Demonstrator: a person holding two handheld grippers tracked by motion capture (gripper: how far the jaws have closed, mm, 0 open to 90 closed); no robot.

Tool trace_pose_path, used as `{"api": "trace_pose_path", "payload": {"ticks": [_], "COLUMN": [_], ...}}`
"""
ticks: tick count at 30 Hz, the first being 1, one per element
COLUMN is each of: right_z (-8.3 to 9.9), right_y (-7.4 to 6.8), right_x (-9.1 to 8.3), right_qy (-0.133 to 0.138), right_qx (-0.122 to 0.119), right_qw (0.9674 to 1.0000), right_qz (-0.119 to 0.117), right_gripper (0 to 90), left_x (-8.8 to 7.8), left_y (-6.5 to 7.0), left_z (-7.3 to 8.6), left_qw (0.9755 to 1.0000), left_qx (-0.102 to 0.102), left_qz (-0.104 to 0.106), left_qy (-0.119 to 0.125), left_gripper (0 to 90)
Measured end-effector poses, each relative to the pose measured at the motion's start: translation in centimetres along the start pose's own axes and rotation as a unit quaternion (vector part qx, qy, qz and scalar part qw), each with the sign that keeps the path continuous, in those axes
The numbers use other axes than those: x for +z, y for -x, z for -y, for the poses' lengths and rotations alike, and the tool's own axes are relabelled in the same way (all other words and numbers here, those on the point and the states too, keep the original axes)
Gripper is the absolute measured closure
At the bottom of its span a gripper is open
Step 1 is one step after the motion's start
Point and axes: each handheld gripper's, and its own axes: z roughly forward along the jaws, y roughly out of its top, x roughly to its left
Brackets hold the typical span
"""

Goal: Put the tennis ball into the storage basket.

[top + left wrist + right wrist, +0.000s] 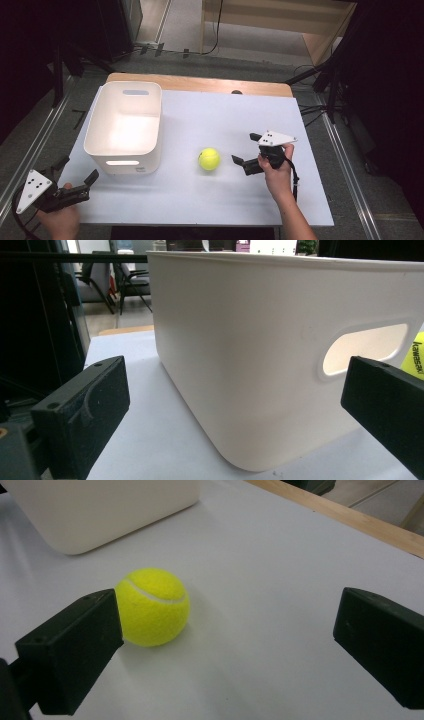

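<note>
Right gripper (pixel 245 150) – jaws wide apart, nothing held, just right of ball (pixel 209 159), aimed at it. In right gripper view ball (pixel 152 606) sits ahead near one jaw, not touching. Ball on white table (pixel 225 120), between gripper and bin (pixel 125 125). Left gripper (pixel 79 172) – jaws spread too, empty, at table's near-left corner, facing bin wall (pixel 250 365).

The right tongs (pixel 246 151) point leftward from a raised hand (pixel 275 167), jaws spread wide and empty. The left tongs (pixel 80 169), also gaping, sit low at the near left corner, angled up and rightward.
</note>
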Motion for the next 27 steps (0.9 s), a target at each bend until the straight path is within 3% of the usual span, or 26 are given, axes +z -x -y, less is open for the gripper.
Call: {"api": "trace_pose_path", "payload": {"ticks": [16, 27], "right_z": [-1.6, -2.0], "right_y": [-0.4, -0.7], "right_x": [1.4, 3.1], "right_qy": [-0.016, -0.045], "right_qx": [-0.013, -0.018], "right_qw": [0.9996, 0.9981], "right_qz": [-0.020, -0.037], "right_gripper": [0.0, 0.0], "left_x": [0.1, 0.0], "left_y": [0.1, 0.0], "left_z": [0.0, 0.0], "left_qw": [1.0000, 1.0000], "left_qx": [-0.001, -0.001], "left_qz": [0.000, 0.000], "left_qy": [-0.001, 0.001], "left_gripper": [0.0, 0.0]}}
